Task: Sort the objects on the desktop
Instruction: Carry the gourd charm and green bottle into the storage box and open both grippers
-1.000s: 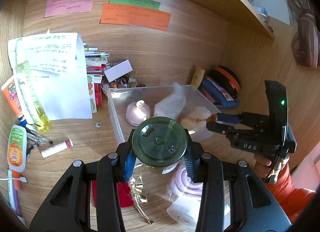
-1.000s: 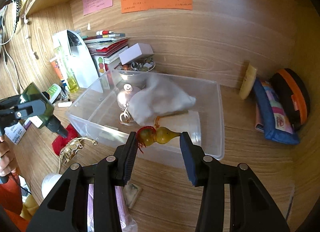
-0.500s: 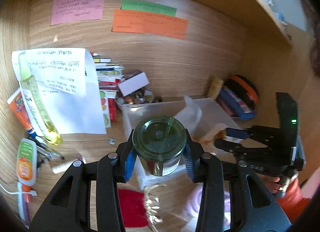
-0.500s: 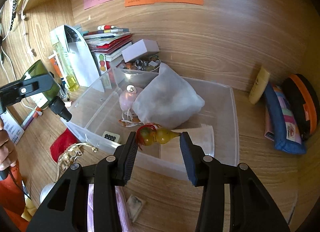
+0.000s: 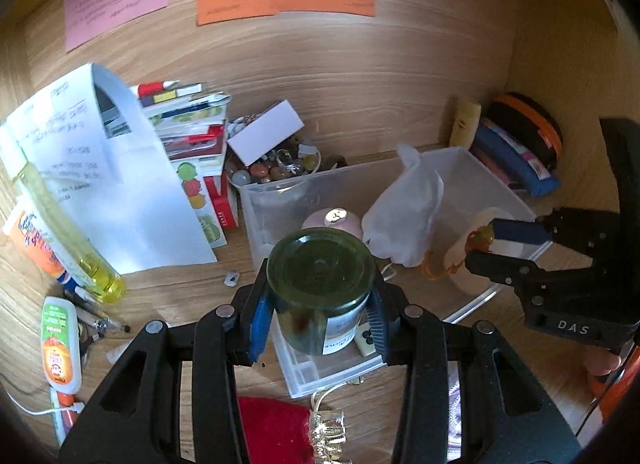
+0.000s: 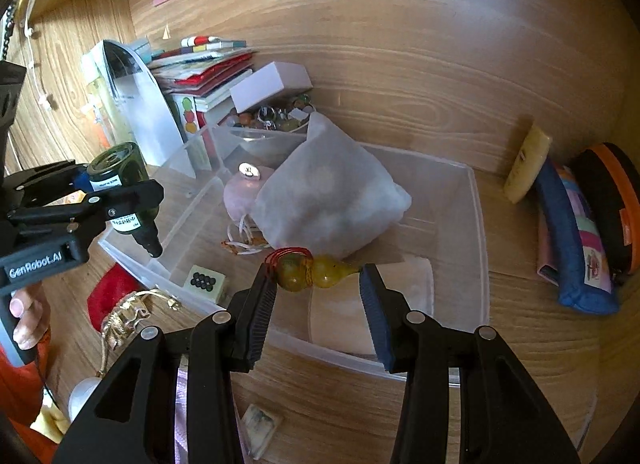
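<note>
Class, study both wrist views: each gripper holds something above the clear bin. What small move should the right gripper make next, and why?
Probably lower a little and open. The right gripper holds the yellow gourd charm end to end between its pads, already over the clear bin, above the beige pad and clear of the white pouch. The left gripper with its green bottle is off to the side.

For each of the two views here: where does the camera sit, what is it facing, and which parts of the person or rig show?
Left wrist: sits behind the left gripper, facing the clear bin; holds the green bottle; right gripper visible.
Right wrist: behind the right gripper holding the gourd charm, facing the bin; left gripper and the person's hand visible.
Shared: bin, white pouch.
</note>
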Tool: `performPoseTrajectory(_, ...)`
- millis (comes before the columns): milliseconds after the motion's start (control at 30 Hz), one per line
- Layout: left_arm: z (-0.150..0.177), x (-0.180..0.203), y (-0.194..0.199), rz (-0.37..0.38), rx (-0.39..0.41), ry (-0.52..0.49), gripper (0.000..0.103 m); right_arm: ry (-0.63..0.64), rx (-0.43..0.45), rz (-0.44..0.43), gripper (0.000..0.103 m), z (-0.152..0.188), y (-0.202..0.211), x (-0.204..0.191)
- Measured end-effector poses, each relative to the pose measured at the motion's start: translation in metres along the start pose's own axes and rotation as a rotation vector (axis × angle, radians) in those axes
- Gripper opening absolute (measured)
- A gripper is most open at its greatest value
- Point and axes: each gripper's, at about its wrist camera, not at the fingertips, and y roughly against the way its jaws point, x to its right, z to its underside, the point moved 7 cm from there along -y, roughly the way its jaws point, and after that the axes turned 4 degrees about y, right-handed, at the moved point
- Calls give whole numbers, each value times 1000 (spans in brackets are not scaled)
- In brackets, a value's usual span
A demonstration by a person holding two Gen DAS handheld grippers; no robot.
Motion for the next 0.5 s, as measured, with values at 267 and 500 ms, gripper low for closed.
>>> performPoseTrajectory(267, 5, 7, -13, -28, -24, -56, 43, 35, 17, 2, 40, 0, -4, -9)
performPoseTrajectory(500, 4, 7, -10, -26, -9, -67, 47, 13, 28, -48, 64, 0, 1, -8)
